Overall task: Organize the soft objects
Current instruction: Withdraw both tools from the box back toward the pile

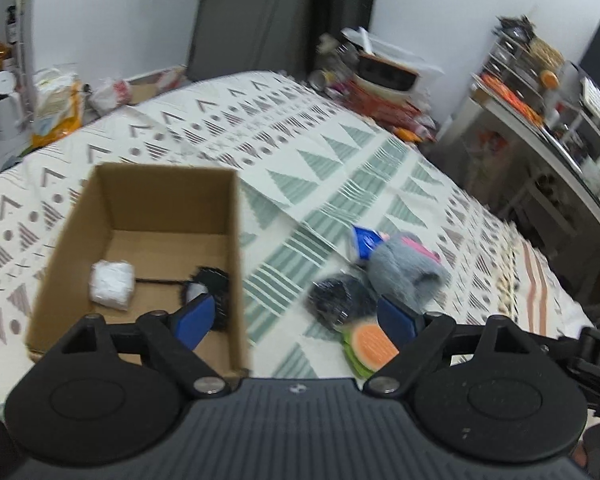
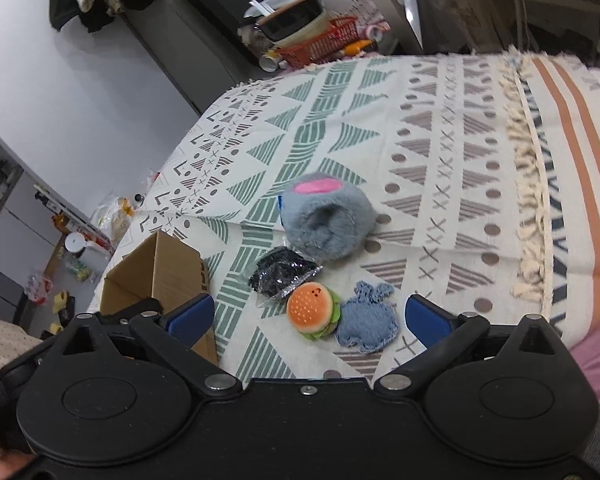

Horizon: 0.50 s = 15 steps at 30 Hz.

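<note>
An open cardboard box (image 1: pixel 100 216) (image 2: pixel 172 268) stands on the patterned bedspread; inside lie a white wrapped bundle (image 1: pixel 112 282) and a black fuzzy item (image 1: pixel 212 284). Right of the box sit a grey plush with a pink patch (image 1: pixel 404 272) (image 2: pixel 326 220), a black glittery packet (image 1: pixel 340 300) (image 2: pixel 282 274), a plush burger (image 1: pixel 370 344) (image 2: pixel 312 312) and a blue knitted piece (image 2: pixel 366 322). My left gripper (image 1: pixel 294 320) hangs open over the box's right wall. My right gripper (image 2: pixel 308 318) hovers open just above the burger and the knitted piece, holding nothing.
A blue packet (image 1: pixel 364 242) peeks out behind the grey plush. The bedspread (image 2: pixel 440 140) stretches far and right, with a fringed seam (image 2: pixel 528 184). Cluttered boxes and a red basket (image 2: pixel 328 40) stand beyond the bed; shelves (image 1: pixel 540 92) line the right wall.
</note>
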Motion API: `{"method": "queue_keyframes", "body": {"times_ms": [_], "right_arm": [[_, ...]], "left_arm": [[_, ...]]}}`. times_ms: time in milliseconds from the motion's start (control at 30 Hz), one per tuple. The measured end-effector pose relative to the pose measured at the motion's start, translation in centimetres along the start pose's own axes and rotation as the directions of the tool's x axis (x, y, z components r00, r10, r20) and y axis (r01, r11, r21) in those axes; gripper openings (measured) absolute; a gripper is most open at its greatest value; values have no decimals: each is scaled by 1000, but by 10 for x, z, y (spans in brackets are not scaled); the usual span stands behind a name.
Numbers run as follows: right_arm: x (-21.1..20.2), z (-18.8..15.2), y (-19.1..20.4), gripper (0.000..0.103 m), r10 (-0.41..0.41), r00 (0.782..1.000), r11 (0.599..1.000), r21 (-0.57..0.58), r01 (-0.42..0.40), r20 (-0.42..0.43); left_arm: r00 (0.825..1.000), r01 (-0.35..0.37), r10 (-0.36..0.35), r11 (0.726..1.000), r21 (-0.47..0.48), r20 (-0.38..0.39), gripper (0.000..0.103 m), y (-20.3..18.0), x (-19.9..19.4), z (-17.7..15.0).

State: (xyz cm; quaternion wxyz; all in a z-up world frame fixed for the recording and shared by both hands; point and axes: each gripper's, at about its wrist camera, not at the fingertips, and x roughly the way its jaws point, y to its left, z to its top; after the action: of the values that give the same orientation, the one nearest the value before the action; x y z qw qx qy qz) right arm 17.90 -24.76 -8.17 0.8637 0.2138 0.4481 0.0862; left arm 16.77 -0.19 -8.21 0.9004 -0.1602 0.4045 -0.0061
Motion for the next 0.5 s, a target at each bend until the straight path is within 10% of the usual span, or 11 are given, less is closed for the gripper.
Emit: {"method": "queue_keyframes", "body": {"times_ms": [500], "right_arm": [[23, -4, -43, 102, -25, 1000, 975, 221, 27, -12]], "left_arm": [[997, 24, -19, 998, 61, -77, 89, -44, 31, -8]]}}
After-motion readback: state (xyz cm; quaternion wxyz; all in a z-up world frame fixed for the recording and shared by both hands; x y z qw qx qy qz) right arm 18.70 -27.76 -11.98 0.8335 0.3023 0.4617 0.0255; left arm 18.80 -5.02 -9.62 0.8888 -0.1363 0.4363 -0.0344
